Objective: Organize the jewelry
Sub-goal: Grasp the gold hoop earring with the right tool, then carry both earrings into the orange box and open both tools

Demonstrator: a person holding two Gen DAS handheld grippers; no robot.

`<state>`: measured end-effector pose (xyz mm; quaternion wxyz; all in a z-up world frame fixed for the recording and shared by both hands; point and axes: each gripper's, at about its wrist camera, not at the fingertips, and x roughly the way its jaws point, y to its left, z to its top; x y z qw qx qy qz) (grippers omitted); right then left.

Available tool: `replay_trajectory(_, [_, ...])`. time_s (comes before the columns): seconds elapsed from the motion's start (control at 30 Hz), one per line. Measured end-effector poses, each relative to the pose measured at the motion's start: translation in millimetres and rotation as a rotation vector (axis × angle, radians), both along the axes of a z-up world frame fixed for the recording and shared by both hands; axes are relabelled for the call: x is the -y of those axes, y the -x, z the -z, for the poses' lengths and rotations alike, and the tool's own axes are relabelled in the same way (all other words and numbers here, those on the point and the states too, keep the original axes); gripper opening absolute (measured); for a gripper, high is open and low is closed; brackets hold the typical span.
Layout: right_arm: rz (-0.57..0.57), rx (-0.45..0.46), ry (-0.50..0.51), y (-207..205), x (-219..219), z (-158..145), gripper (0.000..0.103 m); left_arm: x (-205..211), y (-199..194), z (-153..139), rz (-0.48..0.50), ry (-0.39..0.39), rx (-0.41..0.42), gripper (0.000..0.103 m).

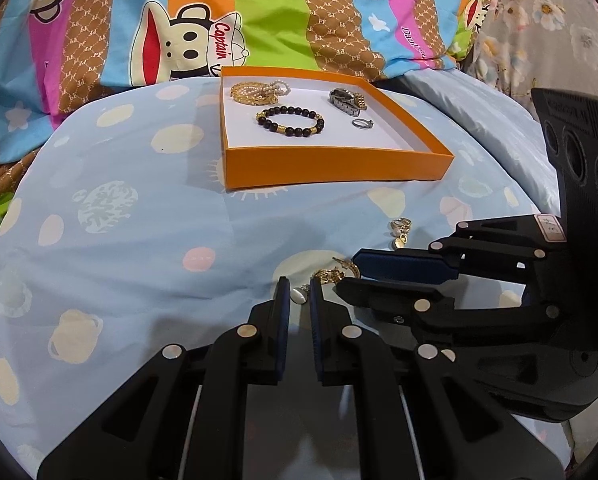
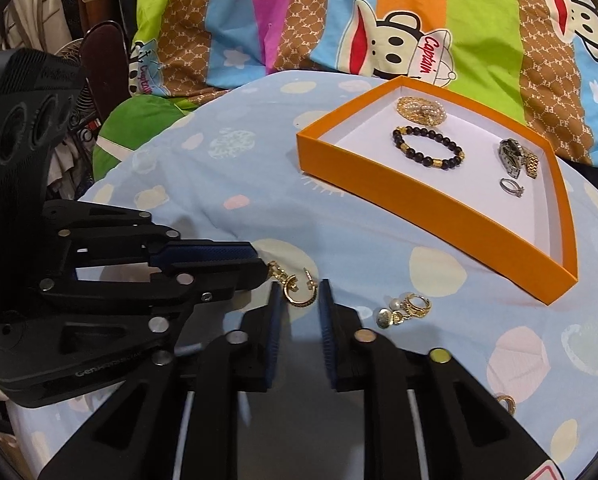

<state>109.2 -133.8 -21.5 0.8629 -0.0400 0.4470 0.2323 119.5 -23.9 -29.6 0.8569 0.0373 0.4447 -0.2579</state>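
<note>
An orange tray [image 1: 331, 166] [image 2: 439, 204] on the blue spotted sheet holds a gold and pearl chain [image 1: 259, 90], a black bead bracelet [image 1: 291, 120] [image 2: 427, 148], a watch [image 1: 349, 100] [image 2: 517, 156] and a silver ring [image 1: 363, 123] [image 2: 511, 188]. My left gripper [image 1: 300, 286] is narrowly open around a white pearl earring [image 1: 300, 295]. My right gripper [image 2: 299, 290] is open around a gold hoop earring [image 2: 299, 290]; it also shows in the left wrist view [image 1: 347, 276], next to gold earrings [image 1: 333, 274]. More gold pieces [image 1: 401, 230] [image 2: 405, 308] lie loose on the sheet.
A striped cartoon-print quilt [image 1: 259, 12] [image 2: 379, 12] rises behind the tray. A small gold ring [image 2: 507, 402] lies on the sheet at the right. Clothes and clutter [image 2: 59, 20] fill the far left of the right wrist view.
</note>
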Motion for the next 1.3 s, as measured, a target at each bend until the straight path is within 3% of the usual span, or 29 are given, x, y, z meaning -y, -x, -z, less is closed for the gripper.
replay_trajectory(0.5, [0.087,0.046,-0.026,29.9,28.9,-13.7,0.015,-0.1,1.2,-1.7,0.005,0.005,0.004,0.009])
replay_trajectory(0.53, [0.093,0.048,-0.024,32.7,30.8,-13.9,0.015,0.3,2.1,-2.8,0.012,0.015,0.006,0.011])
replay_trajectory(0.6, [0.108,0.044,-0.03,38.2,36.6,-13.6,0.015,2.7,3.8,-3.9,0.021,0.019,0.014,0.023])
replay_trajectory(0.63, [0.117,0.043,-0.033,40.2,39.2,-13.4,0.015,4.8,4.9,-5.0,0.021,0.014,0.027,0.035])
replay_trajectory(0.77, [0.153,0.034,-0.041,45.4,49.3,-11.9,0.015,13.6,1.6,-7.1,0.018,-0.004,0.057,0.037])
replay_trajectory(0.9, [0.219,0.004,-0.046,48.0,63.0,-6.8,0.015,19.7,-6.4,-2.2,0.016,-0.027,0.03,0.034])
replay_trajectory(1.07, [0.278,-0.004,-0.064,57.6,78.6,-5.1,0.015,21.5,-2.8,-1.7,0.037,-0.031,0.036,0.007])
replay_trajectory(1.3, [0.348,0.03,-0.092,65.7,96.1,-12.6,0.015,18.0,4.0,-7.4,0.028,-0.017,0.067,0.005])
